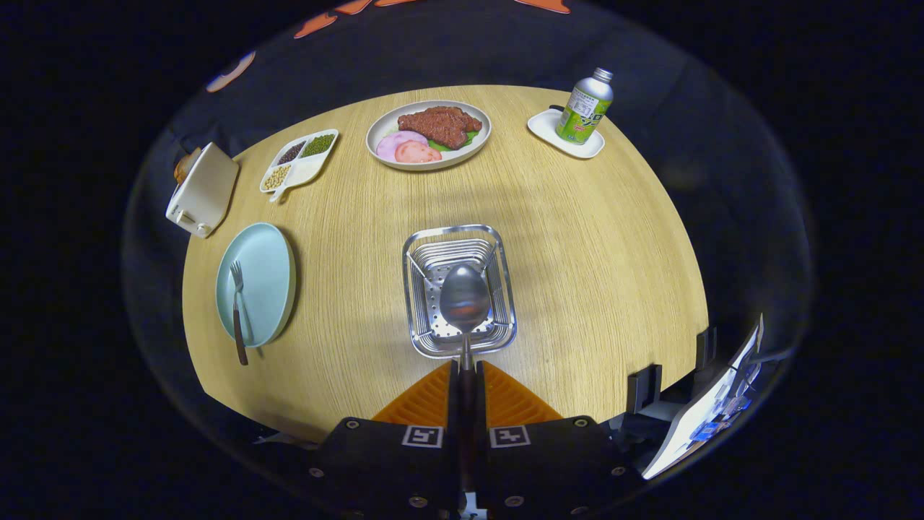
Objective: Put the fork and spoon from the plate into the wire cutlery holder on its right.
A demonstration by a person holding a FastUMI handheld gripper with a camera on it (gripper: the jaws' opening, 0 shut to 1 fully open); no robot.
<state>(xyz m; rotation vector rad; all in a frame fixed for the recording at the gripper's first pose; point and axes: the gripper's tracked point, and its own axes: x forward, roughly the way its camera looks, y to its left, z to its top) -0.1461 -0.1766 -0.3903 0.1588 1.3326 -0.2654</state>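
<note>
Clamped tight on the spoon [465, 303] by its handle, gripper [465, 375] fingers pressed nearly together with only the thin stem between them; bowl poised right over the wire cutlery holder [432, 245], near the middle of the table [592, 238], a little toward its near edge; probably light, stiff, slick metal, so prone to pivot or slide if the pinch loosens early; best kept gripped on the handle until the bowl is inside. Fork [237, 310] waiting on the pale blue plate [271, 260] by the table's left edge, handle overhanging the rim toward the near edge; likely the easy place to pinch it, thin and smooth all the same.
</note>
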